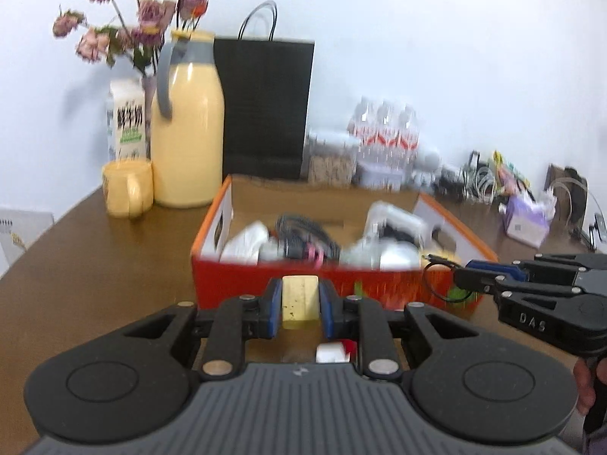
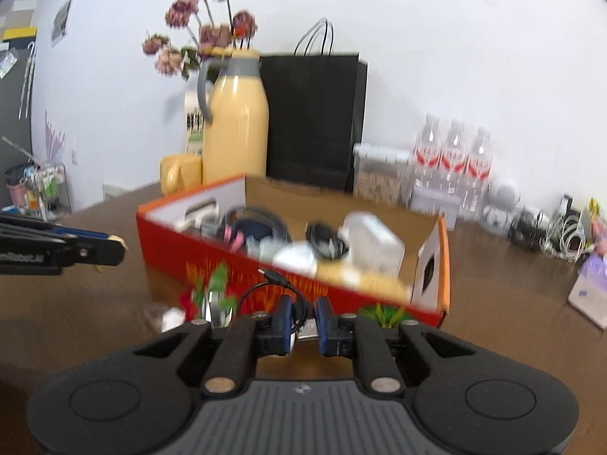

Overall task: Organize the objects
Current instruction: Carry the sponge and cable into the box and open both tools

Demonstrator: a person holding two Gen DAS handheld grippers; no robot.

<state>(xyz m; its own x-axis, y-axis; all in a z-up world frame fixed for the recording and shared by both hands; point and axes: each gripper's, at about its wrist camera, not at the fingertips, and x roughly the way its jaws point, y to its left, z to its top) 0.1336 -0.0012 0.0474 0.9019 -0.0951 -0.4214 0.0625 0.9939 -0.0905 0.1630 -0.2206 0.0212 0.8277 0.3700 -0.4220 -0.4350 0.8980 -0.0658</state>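
My left gripper (image 1: 300, 303) is shut on a pale yellow block (image 1: 299, 299), held between its blue pads just in front of the orange-red cardboard box (image 1: 265, 276). My right gripper (image 2: 303, 320) is shut on a thin black cable (image 2: 261, 288). The cable's loop and small plug (image 2: 274, 275) rise above the fingers, near the front wall of the box (image 2: 170, 254). In the left wrist view the right gripper (image 1: 464, 276) reaches in from the right, with the cable loop (image 1: 432, 284) hanging at its tip. The box holds several cables, chargers and white items.
A yellow jug (image 1: 187, 129), yellow mug (image 1: 127, 187), milk carton (image 1: 127, 121), dried flowers and a black paper bag (image 1: 265, 106) stand behind the box. Water bottles (image 2: 453, 163), a clear container, tangled cables and a tissue pack (image 1: 527, 220) line the wall on the right. A small white-and-red item (image 1: 334, 352) lies under my left gripper.
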